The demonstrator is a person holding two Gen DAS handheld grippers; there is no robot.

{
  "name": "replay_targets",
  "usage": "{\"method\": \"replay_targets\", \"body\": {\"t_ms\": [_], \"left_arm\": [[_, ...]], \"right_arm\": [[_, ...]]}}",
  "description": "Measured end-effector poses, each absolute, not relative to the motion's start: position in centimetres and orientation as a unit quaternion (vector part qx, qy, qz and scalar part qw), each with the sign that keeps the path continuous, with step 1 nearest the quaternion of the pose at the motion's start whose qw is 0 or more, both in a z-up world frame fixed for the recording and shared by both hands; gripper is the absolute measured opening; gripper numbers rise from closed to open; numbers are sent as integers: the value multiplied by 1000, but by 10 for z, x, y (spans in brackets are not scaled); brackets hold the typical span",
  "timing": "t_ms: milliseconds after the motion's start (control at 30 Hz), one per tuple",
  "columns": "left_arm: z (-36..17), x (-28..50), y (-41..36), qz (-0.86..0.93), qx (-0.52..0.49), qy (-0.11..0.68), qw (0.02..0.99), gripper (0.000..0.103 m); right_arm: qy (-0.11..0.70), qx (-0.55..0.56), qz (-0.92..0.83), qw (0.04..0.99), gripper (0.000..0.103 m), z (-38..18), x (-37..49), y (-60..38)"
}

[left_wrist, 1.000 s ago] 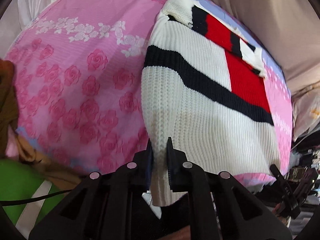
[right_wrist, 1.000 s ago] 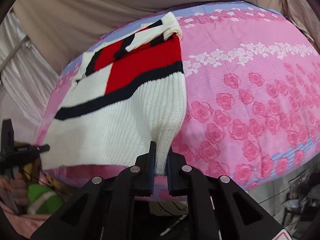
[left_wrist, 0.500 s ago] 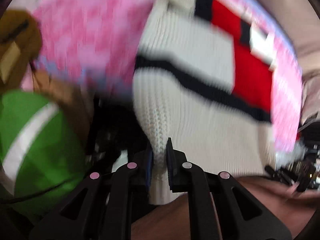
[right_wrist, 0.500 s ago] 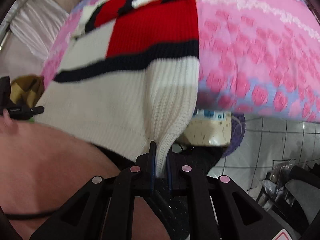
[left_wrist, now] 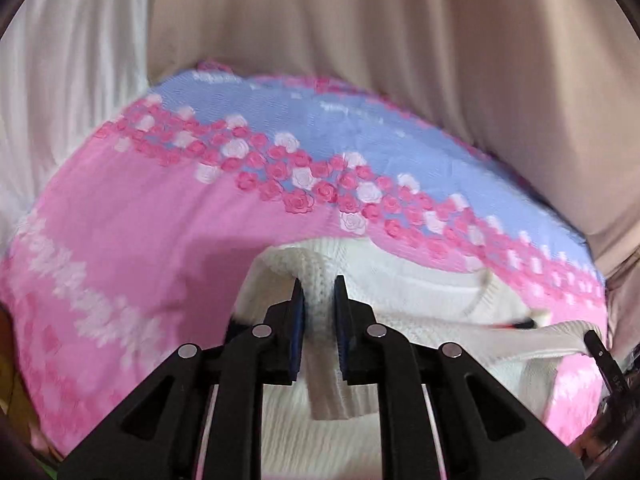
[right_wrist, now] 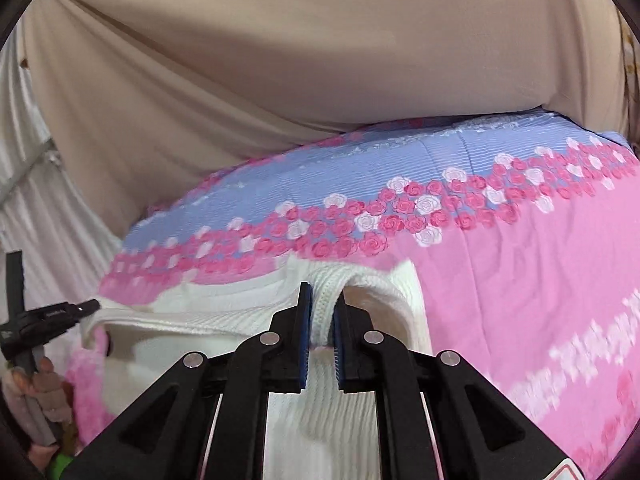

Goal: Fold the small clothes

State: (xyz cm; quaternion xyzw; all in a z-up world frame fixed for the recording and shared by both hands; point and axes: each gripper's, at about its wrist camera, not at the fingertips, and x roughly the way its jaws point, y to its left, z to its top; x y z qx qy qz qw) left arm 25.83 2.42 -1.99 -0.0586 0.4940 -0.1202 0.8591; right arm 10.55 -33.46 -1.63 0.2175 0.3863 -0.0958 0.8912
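A white knitted sweater [left_wrist: 420,292] lies on the pink rose bedspread [left_wrist: 160,240], its hem folded over so that only white knit shows. My left gripper [left_wrist: 318,292] pinches one corner of the ribbed hem; its jaws are opening slightly, and the knit still fills the gap. In the right wrist view the sweater [right_wrist: 240,308] hangs doubled, with my right gripper [right_wrist: 322,300] closed on the other hem corner, its jaws also opening, knit between the pads. The hem stretches taut between both grippers. The red and navy pattern is hidden.
The bedspread [right_wrist: 500,280] runs on to a blue band with roses at the far side. Beige draped cloth [right_wrist: 280,60] hangs behind the bed. A hand [right_wrist: 44,384] holds the other gripper at the left edge of the right wrist view.
Both grippers swung the sweater's hem off the near edge, then forward over the bed. The striped front, visible before, is now covered by the folded white knit.
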Motion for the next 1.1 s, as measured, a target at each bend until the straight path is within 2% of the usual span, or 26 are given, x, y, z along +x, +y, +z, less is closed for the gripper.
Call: {"method": "replay_targets", "body": {"t_ms": [100, 167, 233, 267, 433, 533, 667, 767, 800, 833, 900, 1033, 1100], "left_arm": [[-48, 286, 12, -96, -40, 502, 859, 22], [-52, 281, 18, -86, -47, 498, 862, 31], [-49, 282, 29, -77, -63, 488, 867, 57], [-46, 282, 35, -74, -71, 484, 869, 60], [-37, 269, 65, -59, -105, 484, 867, 67], [-52, 252, 78, -55, -112, 514, 849, 67], [-84, 219, 92, -49, -125, 564, 815, 67], [-104, 201, 93, -52, -128, 584, 800, 67], [-105, 198, 91, -56, -129, 581, 802, 59], [-104, 197, 89, -63, -126, 579, 803, 44], [-94, 197, 86, -76, -117, 583, 800, 22], [-67, 185, 109, -102, -148, 595, 783, 18], [-67, 174, 122, -100, -148, 612, 771, 15]], "right_arm": [[404, 217, -122, 880, 17, -37, 130, -343], [383, 221, -137, 886, 18, -31, 121, -348], [350, 243, -150, 892, 37, -21, 107, -357], [337, 253, -153, 894, 42, -17, 101, -361], [371, 269, -150, 876, 42, -30, 81, -365], [405, 271, -136, 863, 43, -46, 63, -353], [450, 241, -133, 849, 51, -71, 40, -330], [453, 244, -135, 847, 50, -84, 28, -323], [453, 243, -131, 848, 30, -83, 29, -321], [457, 249, -118, 846, 10, -82, 31, -321], [451, 257, -107, 848, 8, -68, 31, -322], [431, 258, -101, 859, 7, -30, 4, -330], [444, 253, -108, 852, 7, -31, -13, -333]]}}
